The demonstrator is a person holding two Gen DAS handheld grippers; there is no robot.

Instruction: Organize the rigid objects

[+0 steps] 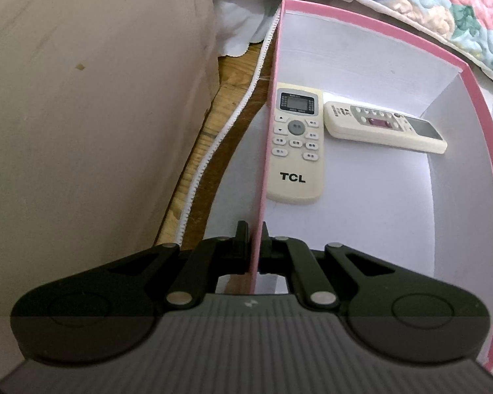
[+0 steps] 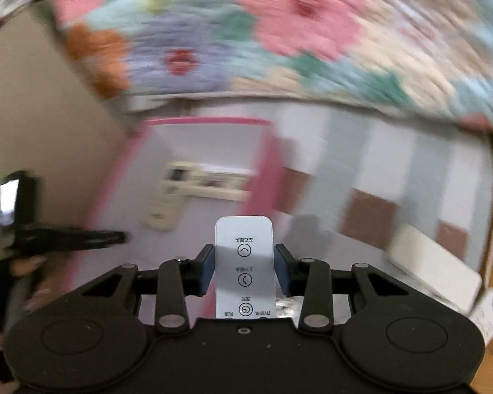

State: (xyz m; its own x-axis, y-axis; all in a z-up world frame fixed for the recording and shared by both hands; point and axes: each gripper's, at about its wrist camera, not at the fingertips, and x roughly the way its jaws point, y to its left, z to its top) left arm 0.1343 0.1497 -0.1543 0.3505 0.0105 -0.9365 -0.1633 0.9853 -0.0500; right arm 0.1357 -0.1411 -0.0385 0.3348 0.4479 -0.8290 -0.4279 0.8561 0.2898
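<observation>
A pink-rimmed white box [image 1: 466, 75] stands open on the bed sheet. Inside it lie a cream TCL remote [image 1: 295, 164] along the left wall and a second cream remote [image 1: 384, 128] across the back. My left gripper [image 1: 255, 229] is shut on the box's left wall, one finger on each side of the pink rim. My right gripper [image 2: 244, 256] is shut on a slim white remote [image 2: 244, 239] with round buttons, held in the air above and in front of the box [image 2: 266, 170]. The right wrist view is blurred by motion; both cream remotes [image 2: 207, 180] show in it.
A floral quilt [image 2: 279, 32] lies behind the box. A beige panel [image 1: 82, 98] rises to the left, with a strip of wooden floor [image 1: 207, 131] beside it. A white boxy object [image 2: 434, 269] sits on the checked sheet [image 2: 378, 164] at the right. A hand [image 2: 23, 266] holds the left gripper.
</observation>
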